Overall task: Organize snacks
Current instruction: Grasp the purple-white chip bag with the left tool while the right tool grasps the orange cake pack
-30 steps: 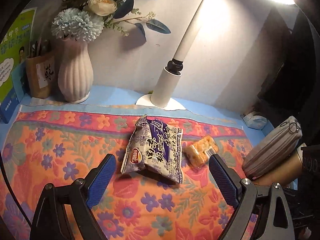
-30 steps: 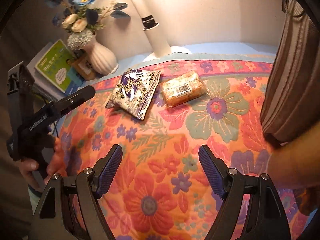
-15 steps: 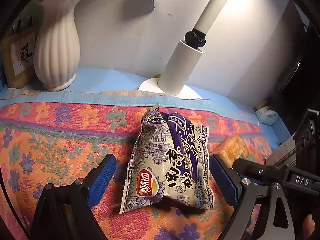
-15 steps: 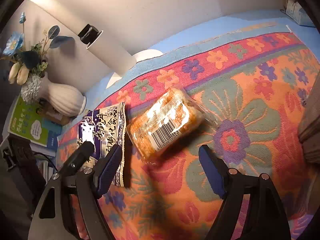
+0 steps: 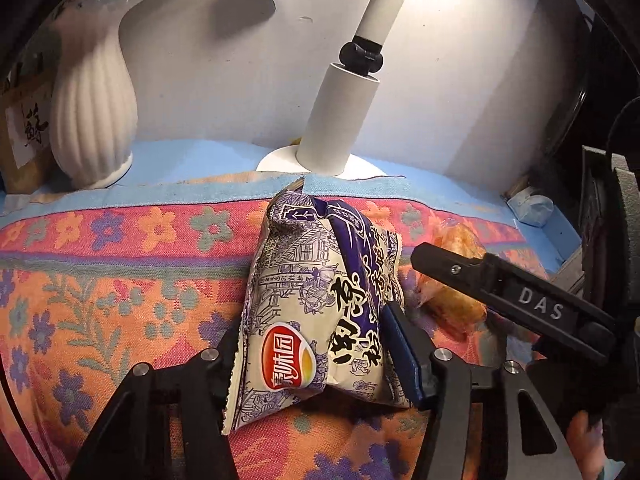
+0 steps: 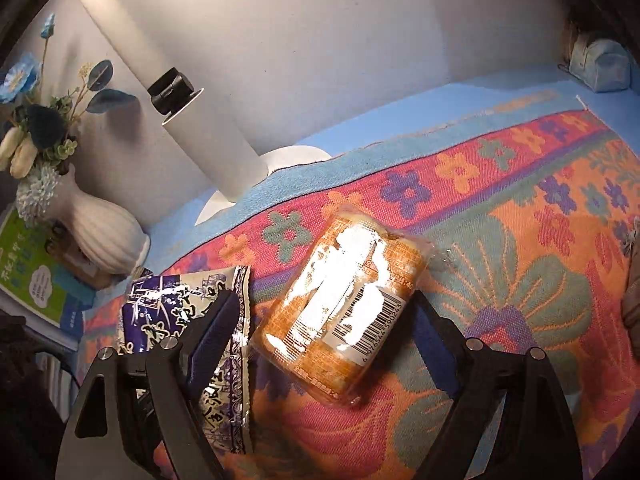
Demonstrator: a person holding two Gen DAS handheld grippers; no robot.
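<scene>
Both grippers settling on snacks near the cloth's back edge

Left wrist: my left gripper (image 5: 316,364) is closing, pads squeezing the bag (image 5: 320,304); I should pinch gently, mid-bag. Right wrist: my right gripper (image 6: 324,344) is opening, straddling the cake pack (image 6: 340,312) untouched; centre before closing.

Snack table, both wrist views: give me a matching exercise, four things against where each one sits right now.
Things:
1. purple-and-white snack bag
2. orange wrapped cake
3. white ribbed vase
4. white lamp

Places:
A. standing on a round base against the wall, at the cloth's far edge
B. between the left gripper's closing jaws
C. far left corner, holding flowers
D. between the right gripper's opening jaws

Pairs: 1-B, 2-D, 3-C, 4-A
</scene>
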